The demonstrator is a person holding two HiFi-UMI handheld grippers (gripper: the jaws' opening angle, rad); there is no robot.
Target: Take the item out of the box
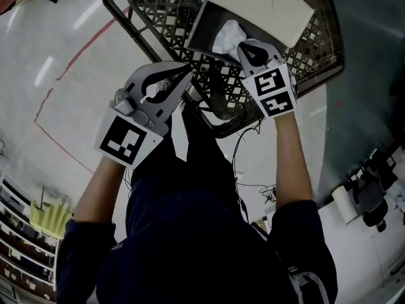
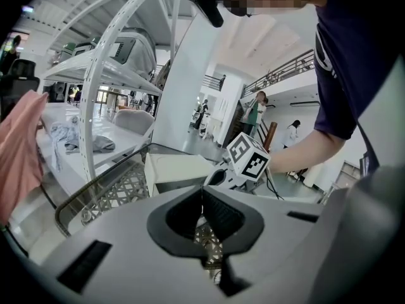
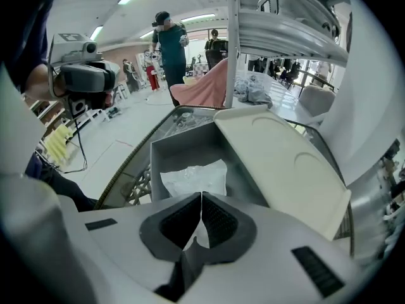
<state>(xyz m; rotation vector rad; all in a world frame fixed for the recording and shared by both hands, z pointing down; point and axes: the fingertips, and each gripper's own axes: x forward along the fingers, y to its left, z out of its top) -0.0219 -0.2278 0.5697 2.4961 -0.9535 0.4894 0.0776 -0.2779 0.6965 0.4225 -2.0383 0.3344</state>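
Pinching the near edge of the white bag (image 3: 193, 177) with the right gripper (image 3: 201, 198), jaws clenched, inside the open box (image 3: 166, 154) in the wire basket (image 1: 158, 11). Holding the left gripper (image 2: 202, 194) shut, empty, over the basket

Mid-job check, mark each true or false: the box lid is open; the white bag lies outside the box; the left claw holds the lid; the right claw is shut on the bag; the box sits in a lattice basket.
1. The lid of the box is open. True.
2. The white bag lies outside the box. False: it lies inside the box.
3. The left claw holds the lid. False: it is shut on nothing, apart from the box.
4. The right claw is shut on the white bag. True.
5. The box sits in a lattice basket. True.
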